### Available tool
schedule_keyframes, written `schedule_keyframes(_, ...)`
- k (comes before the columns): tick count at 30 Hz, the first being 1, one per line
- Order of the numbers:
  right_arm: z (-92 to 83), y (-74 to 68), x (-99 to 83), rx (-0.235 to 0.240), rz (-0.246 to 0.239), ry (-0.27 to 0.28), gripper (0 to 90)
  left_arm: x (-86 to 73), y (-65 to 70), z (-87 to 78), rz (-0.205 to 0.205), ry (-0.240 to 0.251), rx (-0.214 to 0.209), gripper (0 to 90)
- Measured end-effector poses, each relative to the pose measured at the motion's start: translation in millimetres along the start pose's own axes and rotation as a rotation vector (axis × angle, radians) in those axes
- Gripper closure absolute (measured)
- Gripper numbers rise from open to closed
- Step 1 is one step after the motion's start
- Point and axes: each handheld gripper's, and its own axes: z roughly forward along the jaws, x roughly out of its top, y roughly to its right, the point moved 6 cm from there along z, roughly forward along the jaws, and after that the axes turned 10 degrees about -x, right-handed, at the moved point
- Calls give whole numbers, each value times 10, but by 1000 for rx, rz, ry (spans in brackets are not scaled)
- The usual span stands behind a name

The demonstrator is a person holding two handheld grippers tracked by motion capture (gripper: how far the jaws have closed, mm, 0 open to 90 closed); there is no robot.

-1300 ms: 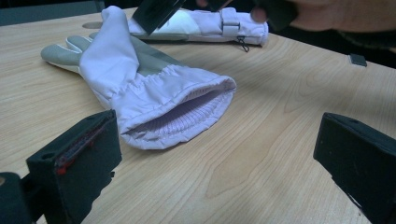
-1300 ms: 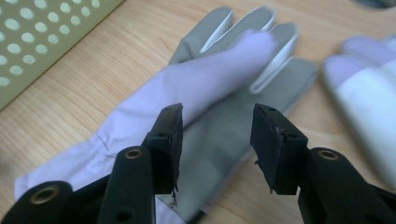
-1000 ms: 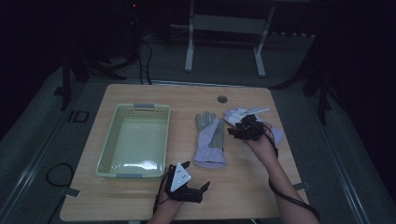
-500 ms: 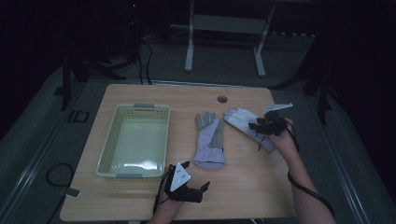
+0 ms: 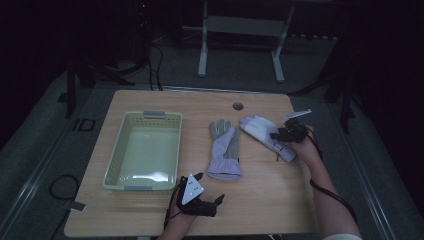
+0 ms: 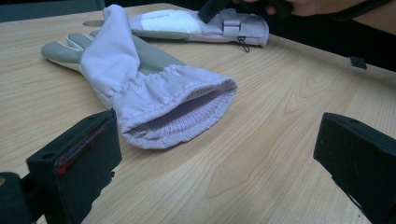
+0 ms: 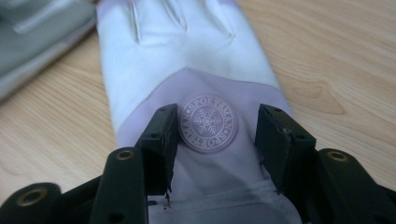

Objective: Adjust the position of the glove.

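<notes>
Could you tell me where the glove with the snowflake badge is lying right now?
In the high view the badge glove lies on the table's right side, beside the grey-palmed glove, under the right gripper.

A pale wooden surface [image 5: 260, 195] with a small round hole [image 5: 238, 106] near its far edge carries three things. A light green basket [image 5: 116, 160] sits left of the hole. A lilac-and-grey glove [image 5: 225, 150] lies just below the hole, and a white-and-lilac glove [image 5: 265, 135] lies to that glove's right.
</notes>
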Motion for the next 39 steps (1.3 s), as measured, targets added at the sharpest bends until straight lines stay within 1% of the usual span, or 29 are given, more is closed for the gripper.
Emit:
schedule_keyframes(1, 0, 0, 0, 0, 0, 0, 488, 0, 0, 0, 0, 0, 0, 10)
schedule_keyframes(2, 56, 11, -21, 23, -2, -3, 500, 0, -1, 0, -2, 1, 0, 11)
schedule_keyframes(3, 56, 11, -21, 23, -2, -3, 500, 0, -1, 0, -2, 1, 0, 11)
schedule_keyframes(4, 97, 8, -39, 53, 6, -6, 544, 0, -2, 2, -2, -1, 0, 10)
schedule_keyframes(5, 97, 8, -39, 53, 6, -6, 544, 0, -2, 2, -2, -1, 0, 10)
schedule_keyframes(6, 114, 8, -46, 87, -4, -7, 591, 0, -2, 2, -2, -1, 0, 11)
schedule_keyframes(7, 114, 8, -46, 87, -4, -7, 591, 0, -2, 2, -2, -1, 0, 11)
schedule_keyframes(9, 120, 18, -46, 111, 12, -15, 620, -1, -3, 1, -3, -1, 0, 11)
schedule_keyframes(11, 115, 8, -44, 111, 28, -29, 652, -1, -4, 0, -4, -1, 0, 11)
schedule_keyframes(13, 105, -13, -41, 102, 50, -44, 692, -1, -3, 0, -4, 0, -1, 11)
schedule_keyframes(15, 96, -25, -39, 95, 53, -45, 706, -1, -4, -1, -4, 0, -1, 11)
schedule_keyframes(16, 45, -31, -21, 87, 85, -43, 742, -2, -5, -1, -6, -2, -1, 11)
schedule_keyframes(17, 11, -30, -9, 85, 104, -40, 756, -2, -5, -1, -7, -2, -3, 11)
schedule_keyframes(19, -63, -25, 9, 72, 126, -35, 769, -2, -5, 0, -6, -4, -2, 11)
schedule_keyframes(20, -63, -25, 9, 72, 126, -35, 769, -2, -5, 0, -6, -4, -2, 11)
schedule_keyframes(21, -105, -31, 16, 65, 133, -33, 771, -2, -4, 1, -5, -4, -2, 11)
schedule_keyframes(22, -206, -49, 35, 48, 149, -20, 773, -2, -4, 1, -5, -4, -2, 11)
schedule_keyframes(23, -259, -60, 45, 40, 160, -6, 777, -2, -4, 1, -5, -4, -2, 11)
schedule_keyframes(25, -364, -84, 58, 44, 191, 15, 785, -2, -4, 1, -5, -4, -1, 11)
schedule_keyframes(26, -364, -84, 58, 44, 191, 15, 785, -2, -4, 1, -5, -4, -1, 11)
schedule_keyframes(27, -417, -95, 64, 47, 204, 27, 787, -2, -4, 1, -5, -3, 0, 11)
schedule_keyframes(28, -531, -120, 78, 51, 236, 48, 788, -1, -3, 2, -4, -3, 0, 11)
schedule_keyframes(30, -652, -146, 97, 47, 279, 69, 788, -2, -3, 3, -6, -5, 1, 11)
schedule_keyframes(32, -771, -180, 131, 8, 303, 81, 788, -2, -7, 1, -8, -6, 0, 11)
schedule_keyframes(34, -894, -218, 159, -32, 311, 89, 788, -2, -7, 1, -8, -5, -1, 11)
schedule_keyframes(35, -956, -227, 165, -48, 327, 100, 788, -2, -6, 1, -6, -5, 0, 11)
schedule_keyframes(36, -1011, -229, 162, -67, 334, 105, 788, -2, -4, 1, -5, -4, 0, 11)
schedule_keyframes(38, -1095, -204, 136, -103, 365, 107, 788, -1, -1, 2, -2, -3, 0, 11)
schedule_keyframes(39, -1121, -190, 116, -120, 370, 102, 788, -1, 0, 2, -2, -3, 0, 11)
